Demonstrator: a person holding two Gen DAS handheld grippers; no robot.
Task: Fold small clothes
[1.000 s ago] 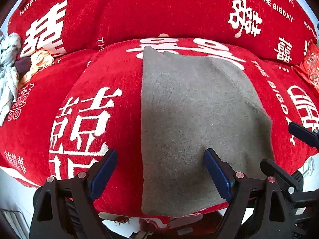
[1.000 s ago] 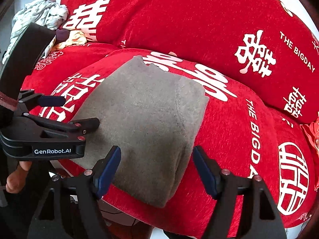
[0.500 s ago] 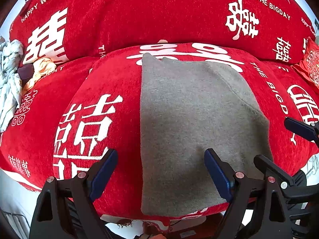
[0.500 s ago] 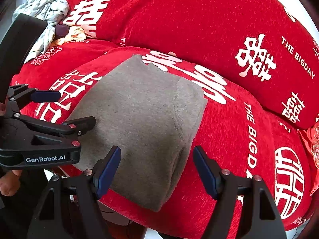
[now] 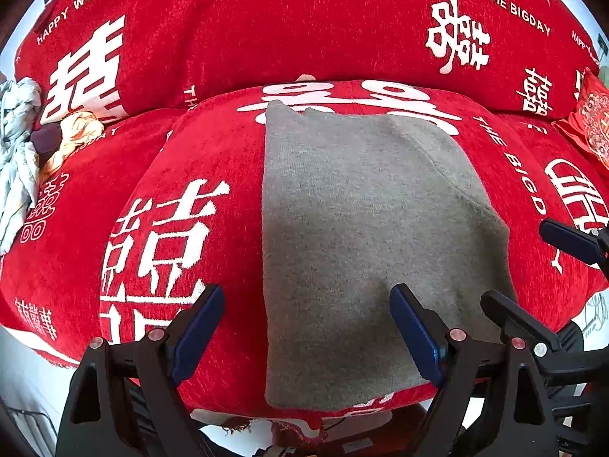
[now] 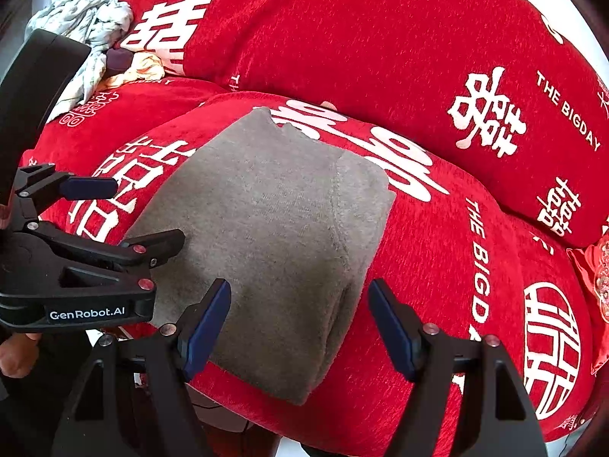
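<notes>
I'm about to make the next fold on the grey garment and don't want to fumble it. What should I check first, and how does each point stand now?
1. Left gripper open and empty: ok.
2. Right gripper open and empty: ok.
3. Grey garment lying flat on the red cushion, no bunching: ok.
4. Near hem inside the cushion's front edge: not ok, it reaches or overhangs the edge.
5. Left gripper lined up on the garment's left edge: ok, the edge runs between its fingers.
6. Clothes pile clear of the fold area: ok, far off at the left.
</notes>
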